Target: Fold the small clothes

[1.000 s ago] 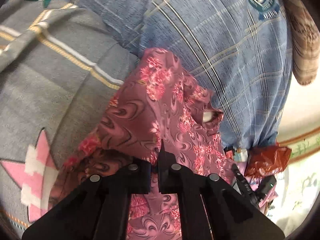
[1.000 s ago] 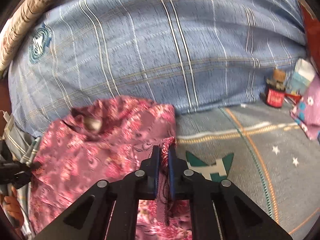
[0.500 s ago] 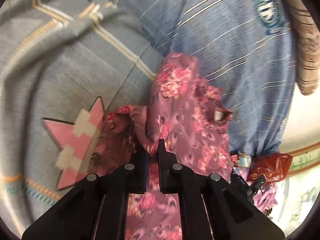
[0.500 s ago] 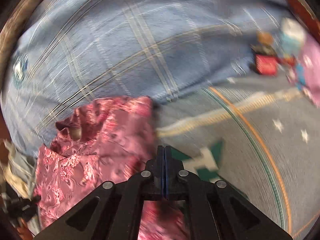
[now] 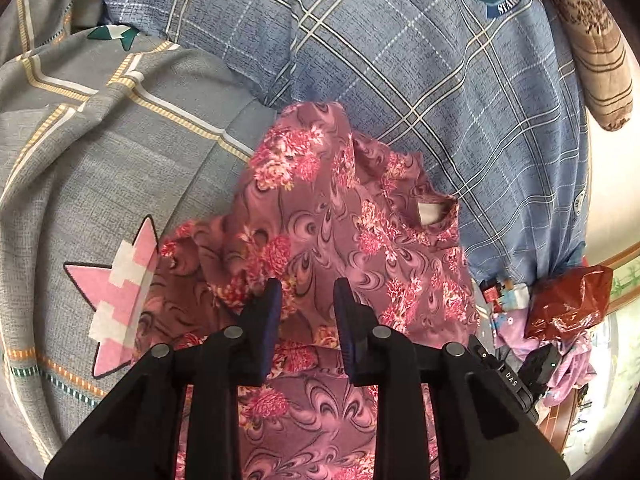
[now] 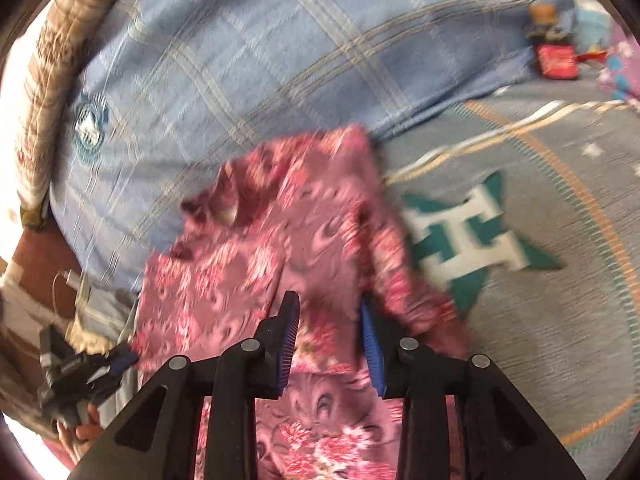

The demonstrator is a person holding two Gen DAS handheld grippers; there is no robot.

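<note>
A small mauve garment (image 5: 340,220) printed with pink flowers and swirls lies rumpled on the grey bedsheet (image 5: 100,184), its far edge against a blue plaid pillow (image 5: 420,60). Both the left hand-held gripper (image 5: 306,300) and the right hand-held gripper (image 6: 330,320) have jaws opening, apart above the cloth and clamping nothing.

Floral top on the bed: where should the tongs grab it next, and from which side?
Judging by its pose, take the floral top at the left sleeve edge lying over the grey sheet. Come down from above on that side: the edge lies thin and free there, whereas the middle is flat, with nothing to pinch.
</note>
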